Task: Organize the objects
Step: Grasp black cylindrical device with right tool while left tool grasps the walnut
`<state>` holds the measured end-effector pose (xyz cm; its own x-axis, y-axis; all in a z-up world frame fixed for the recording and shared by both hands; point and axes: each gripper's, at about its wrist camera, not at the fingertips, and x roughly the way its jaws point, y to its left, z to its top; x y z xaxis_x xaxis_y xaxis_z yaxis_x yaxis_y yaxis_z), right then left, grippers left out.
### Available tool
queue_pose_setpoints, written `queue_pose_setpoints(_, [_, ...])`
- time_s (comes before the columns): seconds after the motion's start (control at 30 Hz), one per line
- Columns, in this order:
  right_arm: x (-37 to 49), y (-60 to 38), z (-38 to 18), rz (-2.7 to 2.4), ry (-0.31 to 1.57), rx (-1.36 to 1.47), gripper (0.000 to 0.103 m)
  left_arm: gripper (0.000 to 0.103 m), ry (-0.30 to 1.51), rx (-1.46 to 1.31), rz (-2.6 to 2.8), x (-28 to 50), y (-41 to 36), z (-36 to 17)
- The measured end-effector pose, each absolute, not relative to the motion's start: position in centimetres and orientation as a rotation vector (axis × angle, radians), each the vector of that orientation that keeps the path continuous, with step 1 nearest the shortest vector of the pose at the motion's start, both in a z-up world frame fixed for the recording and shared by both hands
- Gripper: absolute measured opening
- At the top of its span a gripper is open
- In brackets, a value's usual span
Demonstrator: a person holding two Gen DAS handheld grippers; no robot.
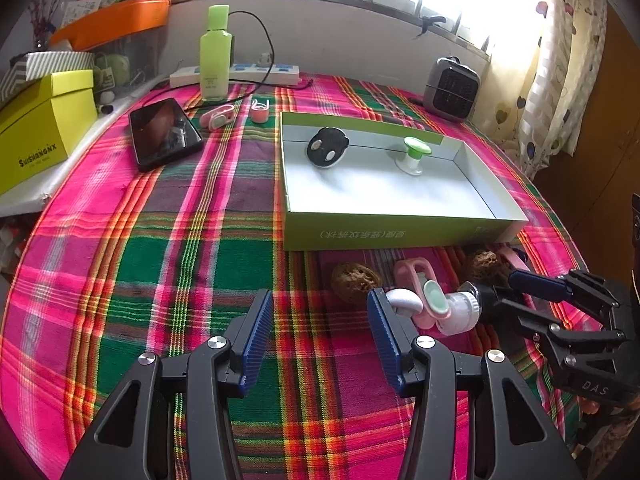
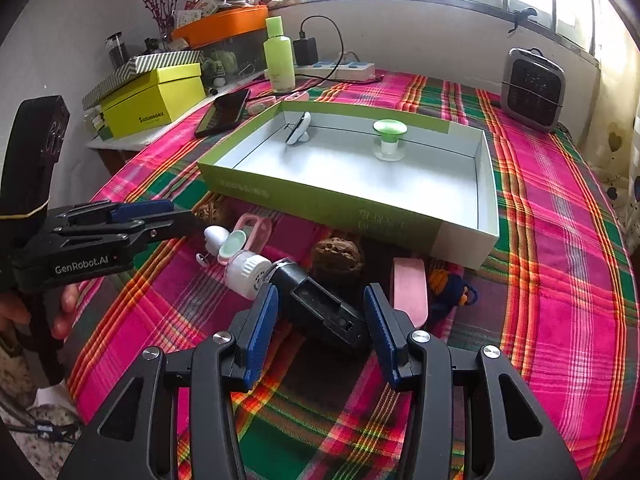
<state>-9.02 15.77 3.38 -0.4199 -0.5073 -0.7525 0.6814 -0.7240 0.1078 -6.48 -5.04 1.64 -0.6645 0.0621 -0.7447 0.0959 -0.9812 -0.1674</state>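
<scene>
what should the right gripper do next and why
Probably ease the right gripper forward and close on the black-and-white device. Its jaws stand open around the device's black end, the box already holds two items, and several still lie on the cloth.

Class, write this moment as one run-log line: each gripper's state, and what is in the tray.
left gripper: open, empty | right gripper: open, around black device | tray: black-and-white gadget, green-topped piece

Both tools, left [image 1: 320, 320] and right [image 2: 320, 312], are black with ribbed blue pads, silver screws, white lettering
</scene>
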Motion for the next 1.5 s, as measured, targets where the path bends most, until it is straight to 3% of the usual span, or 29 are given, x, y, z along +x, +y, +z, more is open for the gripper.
queue_pose_setpoints(1.0, [-7.5,14.3,2.0,-2.203,0.371,1.08,0.046,0.048,0.333,1.313,-2.868,-7.6,-4.9,1.4])
queue_pose_setpoints(1.3, [-7.5,15.1,2.2,-2.238,0.346,1.085,0.03,0.048,0.326,1.323,-2.873,-8.4,-4.7,1.4])
queue_pose_setpoints(1.5, [-7.6,15.2,2.2,-2.244,0.334,1.087,0.029,0.048,0.341,1.339,-2.869,-8.9,-4.6,1.1])
